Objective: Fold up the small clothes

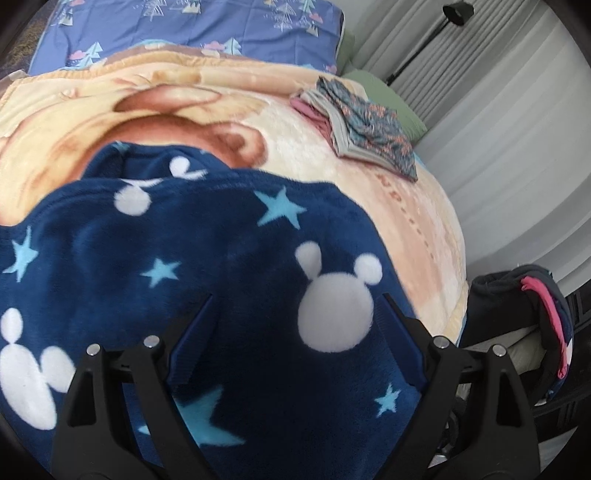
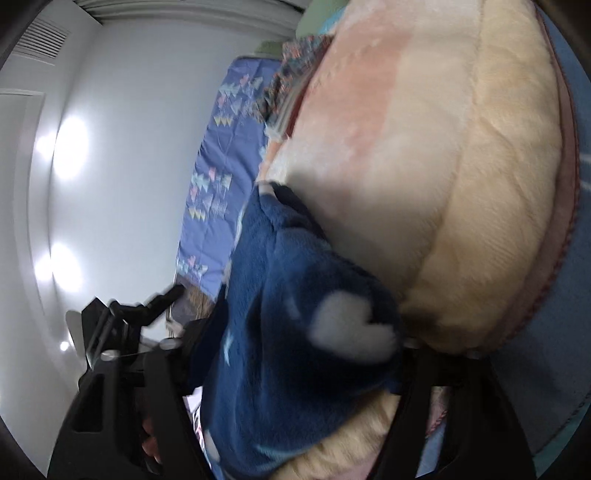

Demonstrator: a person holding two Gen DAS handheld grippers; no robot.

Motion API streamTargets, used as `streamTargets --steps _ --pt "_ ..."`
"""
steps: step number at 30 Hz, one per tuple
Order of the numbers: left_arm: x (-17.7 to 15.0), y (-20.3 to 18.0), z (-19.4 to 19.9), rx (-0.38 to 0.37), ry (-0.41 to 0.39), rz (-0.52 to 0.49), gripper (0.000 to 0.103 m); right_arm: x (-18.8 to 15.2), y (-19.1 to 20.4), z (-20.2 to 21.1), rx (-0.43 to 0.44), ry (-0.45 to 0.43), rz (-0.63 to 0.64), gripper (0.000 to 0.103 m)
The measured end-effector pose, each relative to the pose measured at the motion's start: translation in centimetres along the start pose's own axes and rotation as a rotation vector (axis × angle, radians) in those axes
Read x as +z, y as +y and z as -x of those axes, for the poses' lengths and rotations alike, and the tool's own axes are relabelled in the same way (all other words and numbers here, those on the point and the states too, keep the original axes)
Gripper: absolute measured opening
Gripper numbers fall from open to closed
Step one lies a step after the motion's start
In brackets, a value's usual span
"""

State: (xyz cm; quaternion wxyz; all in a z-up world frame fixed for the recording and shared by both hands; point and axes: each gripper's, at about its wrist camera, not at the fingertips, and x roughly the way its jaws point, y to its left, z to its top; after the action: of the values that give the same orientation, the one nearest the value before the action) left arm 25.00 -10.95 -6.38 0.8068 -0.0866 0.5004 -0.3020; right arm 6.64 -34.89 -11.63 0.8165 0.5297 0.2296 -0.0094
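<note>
A navy fleece garment (image 1: pixel 229 266) with white mouse heads and light blue stars lies on a cream plush blanket (image 1: pixel 332 162) on the bed. My left gripper (image 1: pixel 291 317) hovers right over it, jaws spread wide, fabric between them. In the right wrist view the same navy fleece (image 2: pixel 288 332) hangs bunched between my right gripper's jaws (image 2: pixel 295 354), lifted beside the blanket's edge (image 2: pixel 461 221). The fingertips there are hidden by fabric, and the view is tilted and blurred. The other gripper (image 2: pixel 129 317) shows at the left.
A stack of folded patterned clothes (image 1: pixel 365 122) lies at the bed's far right. A blue tree-print pillow (image 1: pixel 192 29) is at the head. A dark bag with pink trim (image 1: pixel 532 317) sits beside the bed. White curtains (image 1: pixel 498 129) and a lamp stand (image 1: pixel 421 48) are behind.
</note>
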Motion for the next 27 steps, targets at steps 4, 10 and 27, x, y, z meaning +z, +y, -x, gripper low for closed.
streamTargets --steps 4,10,27 --pt "-0.2 0.5 -1.6 -0.013 0.043 0.005 0.089 -1.2 4.5 0.5 -0.079 -0.064 0.248 0.025" --pt "0.9 2.8 -0.3 -0.16 0.073 0.14 0.089 -3.9 9.6 0.1 -0.057 -0.078 0.538 0.024" --pt "5.9 -1.7 -0.5 0.051 0.261 -0.073 0.092 -10.7 14.7 -2.0 -0.025 0.005 0.964 0.024"
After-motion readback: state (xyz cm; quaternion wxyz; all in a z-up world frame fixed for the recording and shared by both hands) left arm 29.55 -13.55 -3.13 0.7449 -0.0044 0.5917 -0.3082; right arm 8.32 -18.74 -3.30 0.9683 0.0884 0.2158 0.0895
